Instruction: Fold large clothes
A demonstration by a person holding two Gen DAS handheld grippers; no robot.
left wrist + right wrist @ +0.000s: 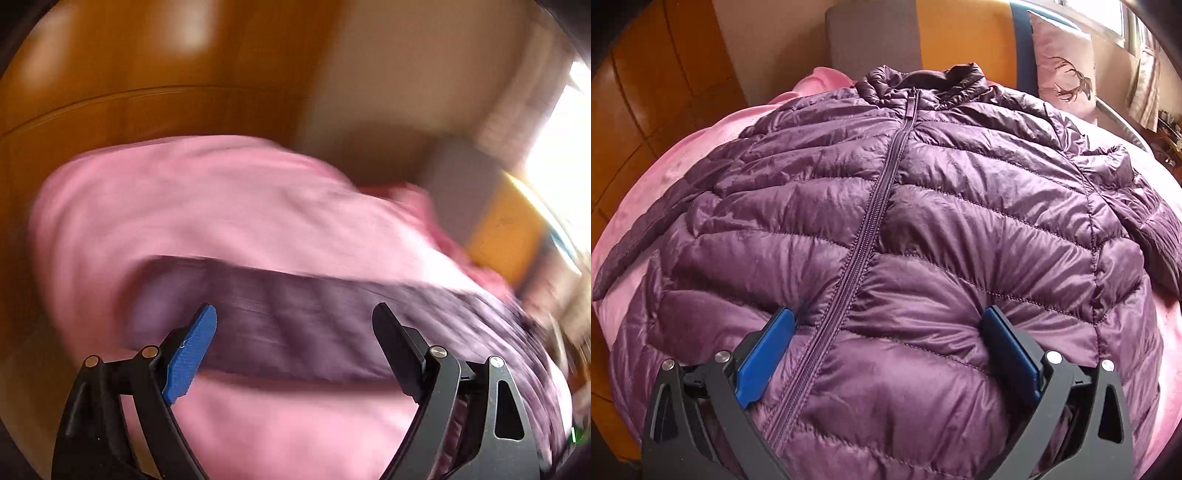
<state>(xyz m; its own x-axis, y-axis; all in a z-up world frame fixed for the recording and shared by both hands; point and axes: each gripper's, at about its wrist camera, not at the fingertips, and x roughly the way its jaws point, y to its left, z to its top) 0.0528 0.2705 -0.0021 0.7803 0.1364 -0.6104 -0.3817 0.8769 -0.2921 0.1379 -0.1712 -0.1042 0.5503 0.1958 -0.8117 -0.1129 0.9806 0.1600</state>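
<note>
A purple quilted puffer jacket lies front up and zipped on a pink blanket, collar at the far end. Its left sleeve stretches out over the blanket, its right sleeve is bent at the far right. My right gripper is open, its fingers pressed into the lower front on either side of the zipper. My left gripper is open and empty above a purple sleeve on the pink blanket. The left wrist view is blurred by motion.
A wooden floor lies to the left of the bed. A grey and orange headboard and a pillow with a deer print stand at the far end. A bright window is at the right.
</note>
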